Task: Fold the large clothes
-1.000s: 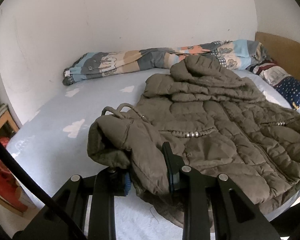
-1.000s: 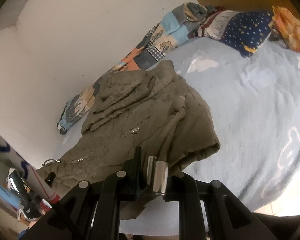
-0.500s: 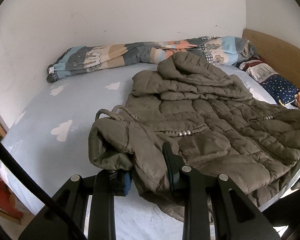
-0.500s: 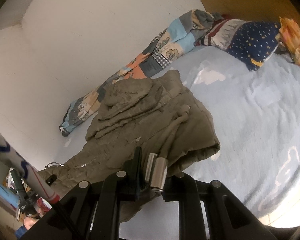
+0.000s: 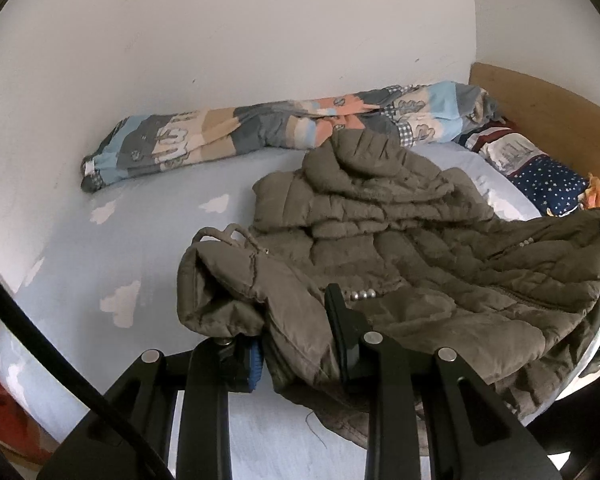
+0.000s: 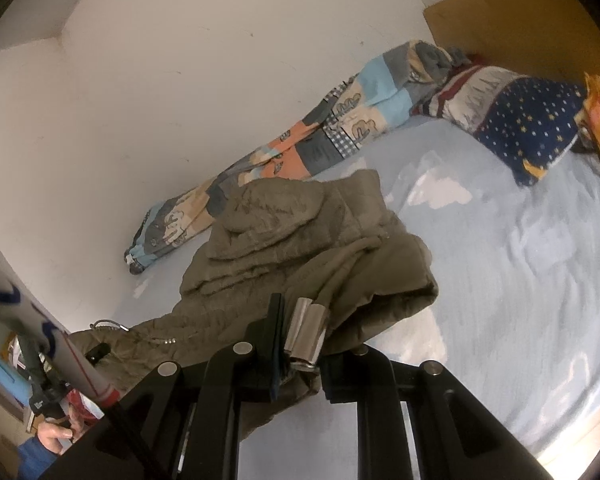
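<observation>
While both grippers' fingers pinch the bulky olive quilted jacket, I judge its slick padding may slip from the left gripper or right gripper.

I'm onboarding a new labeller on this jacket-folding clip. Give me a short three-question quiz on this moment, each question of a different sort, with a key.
1. True or false: the left gripper is shut on the olive puffer jacket.
2. Multiple choice: what lies along the wall behind the jacket? A) a patchwork quilt B) a folded towel C) a laundry basket
3. Fill in: the pillow near the wooden headboard is navy with small ____.

Key:
1. True; the right gripper grips the jacket's fabric too.
2. A, the patchwork quilt, rolled up on the pale blue bedsheet.
3. Stars.
</observation>
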The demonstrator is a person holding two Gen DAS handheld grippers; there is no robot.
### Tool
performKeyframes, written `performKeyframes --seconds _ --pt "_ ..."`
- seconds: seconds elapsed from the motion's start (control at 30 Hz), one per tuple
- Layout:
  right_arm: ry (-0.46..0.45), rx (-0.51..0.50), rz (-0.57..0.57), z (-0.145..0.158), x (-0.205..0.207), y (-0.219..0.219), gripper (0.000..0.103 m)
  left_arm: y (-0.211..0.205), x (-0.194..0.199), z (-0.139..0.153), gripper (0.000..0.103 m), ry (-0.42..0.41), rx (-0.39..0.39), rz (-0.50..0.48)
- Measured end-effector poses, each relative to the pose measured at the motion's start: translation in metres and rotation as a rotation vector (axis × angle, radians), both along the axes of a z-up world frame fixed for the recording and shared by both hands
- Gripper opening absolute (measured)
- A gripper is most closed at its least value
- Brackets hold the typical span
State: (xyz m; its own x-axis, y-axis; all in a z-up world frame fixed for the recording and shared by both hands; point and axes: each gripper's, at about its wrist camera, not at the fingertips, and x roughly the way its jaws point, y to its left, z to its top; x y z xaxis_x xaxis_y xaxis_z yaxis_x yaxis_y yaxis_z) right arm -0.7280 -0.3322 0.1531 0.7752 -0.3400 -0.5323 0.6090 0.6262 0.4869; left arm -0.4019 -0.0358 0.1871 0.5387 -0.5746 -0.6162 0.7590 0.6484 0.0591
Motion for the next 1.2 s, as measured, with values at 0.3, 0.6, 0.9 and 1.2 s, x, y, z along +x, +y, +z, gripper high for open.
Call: performKeyframes --seconds 0.3,0.6,0.9,1.2 --pt "0.023 -0.059 0.015 0.020 0.023 -0.018 0.016 -0.029 0.024 0.035 0.028 -0.018 -0.033 -0.018" --pt "-0.057 0.008 -0.001 0.034 0.040 -0.053 0.016 -0.059 0.057 0.055 0.029 0.001 -0.071 0.000" --pt "-0.099 0.019 -0.009 0.044 0.080 -0.096 0.016 -0.114 0.106 0.067 0.029 0.018 -0.075 0.023" --pt "-0.067 0.033 -0.007 0.032 0.135 -0.167 0.016 -0.184 0.186 0.072 0.036 0.164 -0.082 -0.002"
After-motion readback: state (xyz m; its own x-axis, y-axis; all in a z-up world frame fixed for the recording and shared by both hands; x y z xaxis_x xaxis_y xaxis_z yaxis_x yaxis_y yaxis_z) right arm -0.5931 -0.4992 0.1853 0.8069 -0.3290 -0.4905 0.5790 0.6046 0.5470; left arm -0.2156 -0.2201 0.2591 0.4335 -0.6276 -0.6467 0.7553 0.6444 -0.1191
